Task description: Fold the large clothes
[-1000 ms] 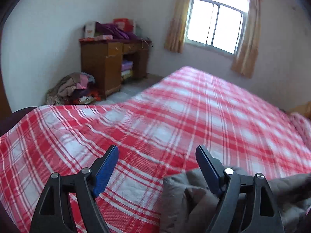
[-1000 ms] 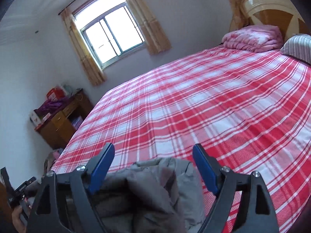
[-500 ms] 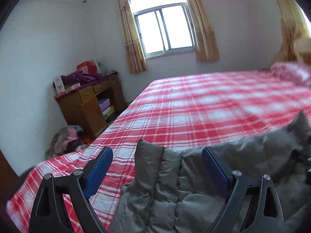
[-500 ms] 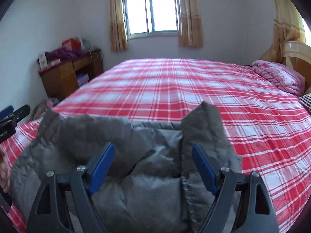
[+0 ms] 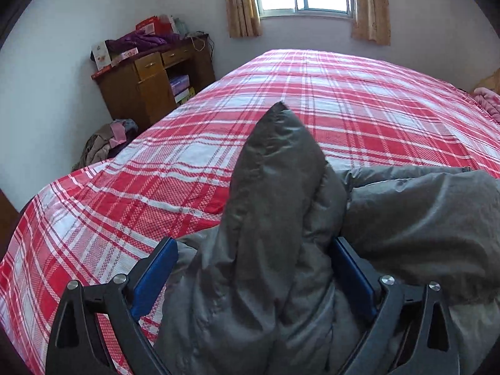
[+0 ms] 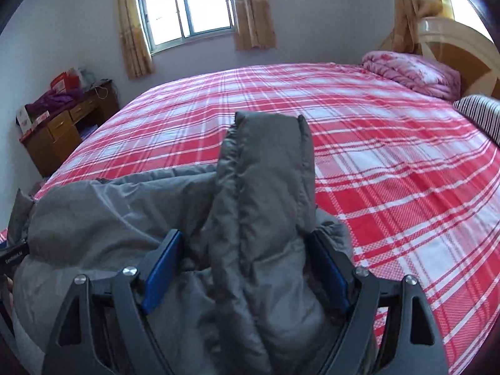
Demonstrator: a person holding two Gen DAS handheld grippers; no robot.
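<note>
Red plaid bed (image 6: 390, 168) fills the middle, curtained window (image 6: 187, 6) at 12 o'clock, cluttered wooden desk (image 5: 147, 81) around 10, pink folded blanket (image 6: 412, 68) and striped pillow (image 6: 481, 115) near 2.

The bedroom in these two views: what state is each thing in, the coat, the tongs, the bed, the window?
Grey coat: crumpled on the bed, a fold standing up between each pair of tongs.
Left tongs: opening, fabric between them.
Right tongs: wide, fabric between them.
Bed: covered by a smooth checked sheet.
Window: shut, curtains drawn aside.
</note>
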